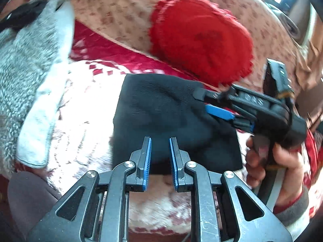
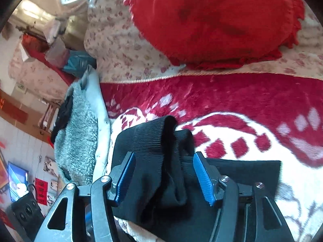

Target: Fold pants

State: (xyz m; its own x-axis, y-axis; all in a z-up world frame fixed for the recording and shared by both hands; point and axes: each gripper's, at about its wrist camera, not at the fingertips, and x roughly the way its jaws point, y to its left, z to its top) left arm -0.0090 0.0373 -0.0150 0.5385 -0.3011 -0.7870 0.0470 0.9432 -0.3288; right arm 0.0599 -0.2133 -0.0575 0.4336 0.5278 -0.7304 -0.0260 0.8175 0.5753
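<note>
Black pants (image 1: 161,109) lie folded into a rough rectangle on the red-and-white blanket (image 1: 84,104). My left gripper (image 1: 159,141) hovers over their near edge, its blue pads drawn nearly together with no cloth gripped. My right gripper (image 1: 210,103), held by a hand (image 1: 282,157), reaches in over the pants' right side. In the right wrist view the right gripper (image 2: 164,173) stands open. A raised ridge of the pants' (image 2: 157,191) ribbed band stands between the blue pads (image 2: 203,179) without being pressed.
A red frilled cushion (image 1: 201,38) (image 2: 216,20) rests on a floral quilt (image 1: 121,6) behind the pants. A grey fleece garment with white lining (image 1: 26,60) (image 2: 76,131) lies heaped along the left. Room clutter shows beyond the bed's left edge.
</note>
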